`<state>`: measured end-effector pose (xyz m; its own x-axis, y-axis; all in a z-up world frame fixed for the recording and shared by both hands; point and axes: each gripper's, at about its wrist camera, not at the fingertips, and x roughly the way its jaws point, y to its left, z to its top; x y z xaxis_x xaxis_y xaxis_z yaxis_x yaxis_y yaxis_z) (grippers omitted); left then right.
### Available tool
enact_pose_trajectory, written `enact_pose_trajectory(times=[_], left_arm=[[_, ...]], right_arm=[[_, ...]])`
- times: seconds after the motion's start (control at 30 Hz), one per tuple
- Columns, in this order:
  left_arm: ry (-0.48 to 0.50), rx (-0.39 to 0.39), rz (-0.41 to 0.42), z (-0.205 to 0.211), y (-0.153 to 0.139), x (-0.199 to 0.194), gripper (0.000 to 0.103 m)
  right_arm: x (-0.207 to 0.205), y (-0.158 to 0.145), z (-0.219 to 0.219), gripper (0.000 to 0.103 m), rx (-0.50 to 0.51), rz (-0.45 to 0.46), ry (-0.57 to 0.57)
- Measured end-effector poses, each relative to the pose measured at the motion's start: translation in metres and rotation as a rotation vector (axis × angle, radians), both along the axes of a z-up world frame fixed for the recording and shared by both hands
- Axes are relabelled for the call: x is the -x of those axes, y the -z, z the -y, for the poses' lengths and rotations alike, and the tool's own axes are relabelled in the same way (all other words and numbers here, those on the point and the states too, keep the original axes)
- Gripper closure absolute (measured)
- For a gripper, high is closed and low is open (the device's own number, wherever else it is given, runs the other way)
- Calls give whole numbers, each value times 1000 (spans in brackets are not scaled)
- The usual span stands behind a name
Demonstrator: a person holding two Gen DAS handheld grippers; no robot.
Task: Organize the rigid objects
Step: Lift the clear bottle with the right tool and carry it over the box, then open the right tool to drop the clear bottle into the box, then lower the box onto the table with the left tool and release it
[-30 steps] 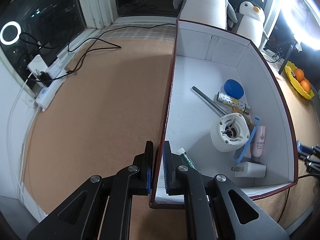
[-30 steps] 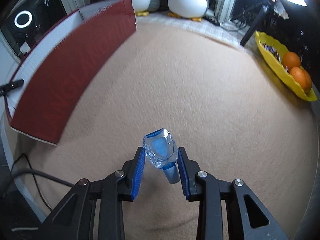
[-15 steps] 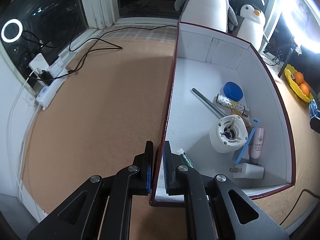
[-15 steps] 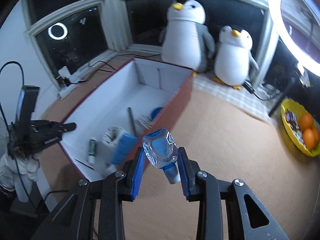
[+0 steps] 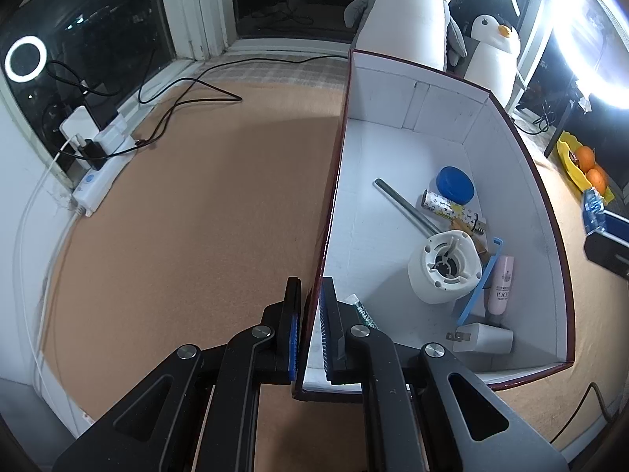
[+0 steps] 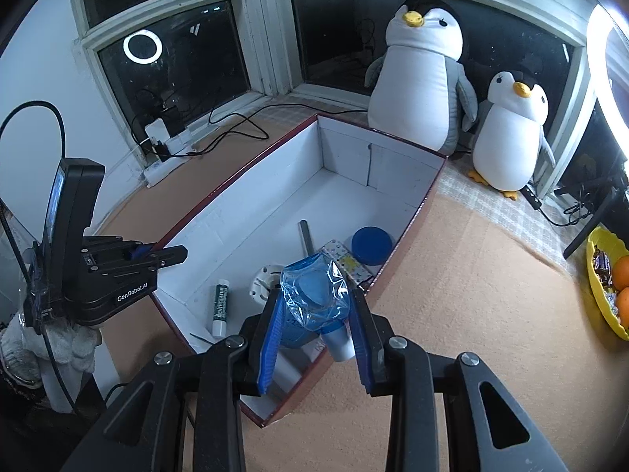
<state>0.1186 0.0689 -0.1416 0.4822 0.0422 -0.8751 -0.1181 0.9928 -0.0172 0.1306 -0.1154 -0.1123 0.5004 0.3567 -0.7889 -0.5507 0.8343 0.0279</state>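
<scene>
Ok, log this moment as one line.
left claw: shut on box wall | right claw: holding blue bottle over box | bottle: not yet dropped

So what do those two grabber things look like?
Both grippers, left and right, are black, angular, with silver screws and blue ribbed pads inside the fingers. The left one carries white "GenRobot.AI" lettering, a black cable loops from it, and the hand beneath wears a white glove.

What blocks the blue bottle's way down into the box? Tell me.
No lid covers the box. The right gripper holds the blue bottle over its near end, where the white round part and patterned tube lie below; the far floor is bare.
</scene>
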Motion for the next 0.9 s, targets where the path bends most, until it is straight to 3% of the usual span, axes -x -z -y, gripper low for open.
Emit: enact_pose_trajectory(times=[0.27, 0.33, 0.8, 0.9], left_arm=[[-3, 6, 4, -1, -2, 0, 95], [-6, 10, 6, -2, -3, 0, 95], [-7, 0, 33, -1, -13, 5, 94], [-6, -16, 50, 0, -18, 9, 89]], right_arm=[[-1, 2, -11, 72, -21, -14, -18], [-1, 1, -12, 58, -27, -14, -13], [10, -15, 19, 50, -84, 13, 88], [13, -18, 29, 47, -102, 14, 116]])
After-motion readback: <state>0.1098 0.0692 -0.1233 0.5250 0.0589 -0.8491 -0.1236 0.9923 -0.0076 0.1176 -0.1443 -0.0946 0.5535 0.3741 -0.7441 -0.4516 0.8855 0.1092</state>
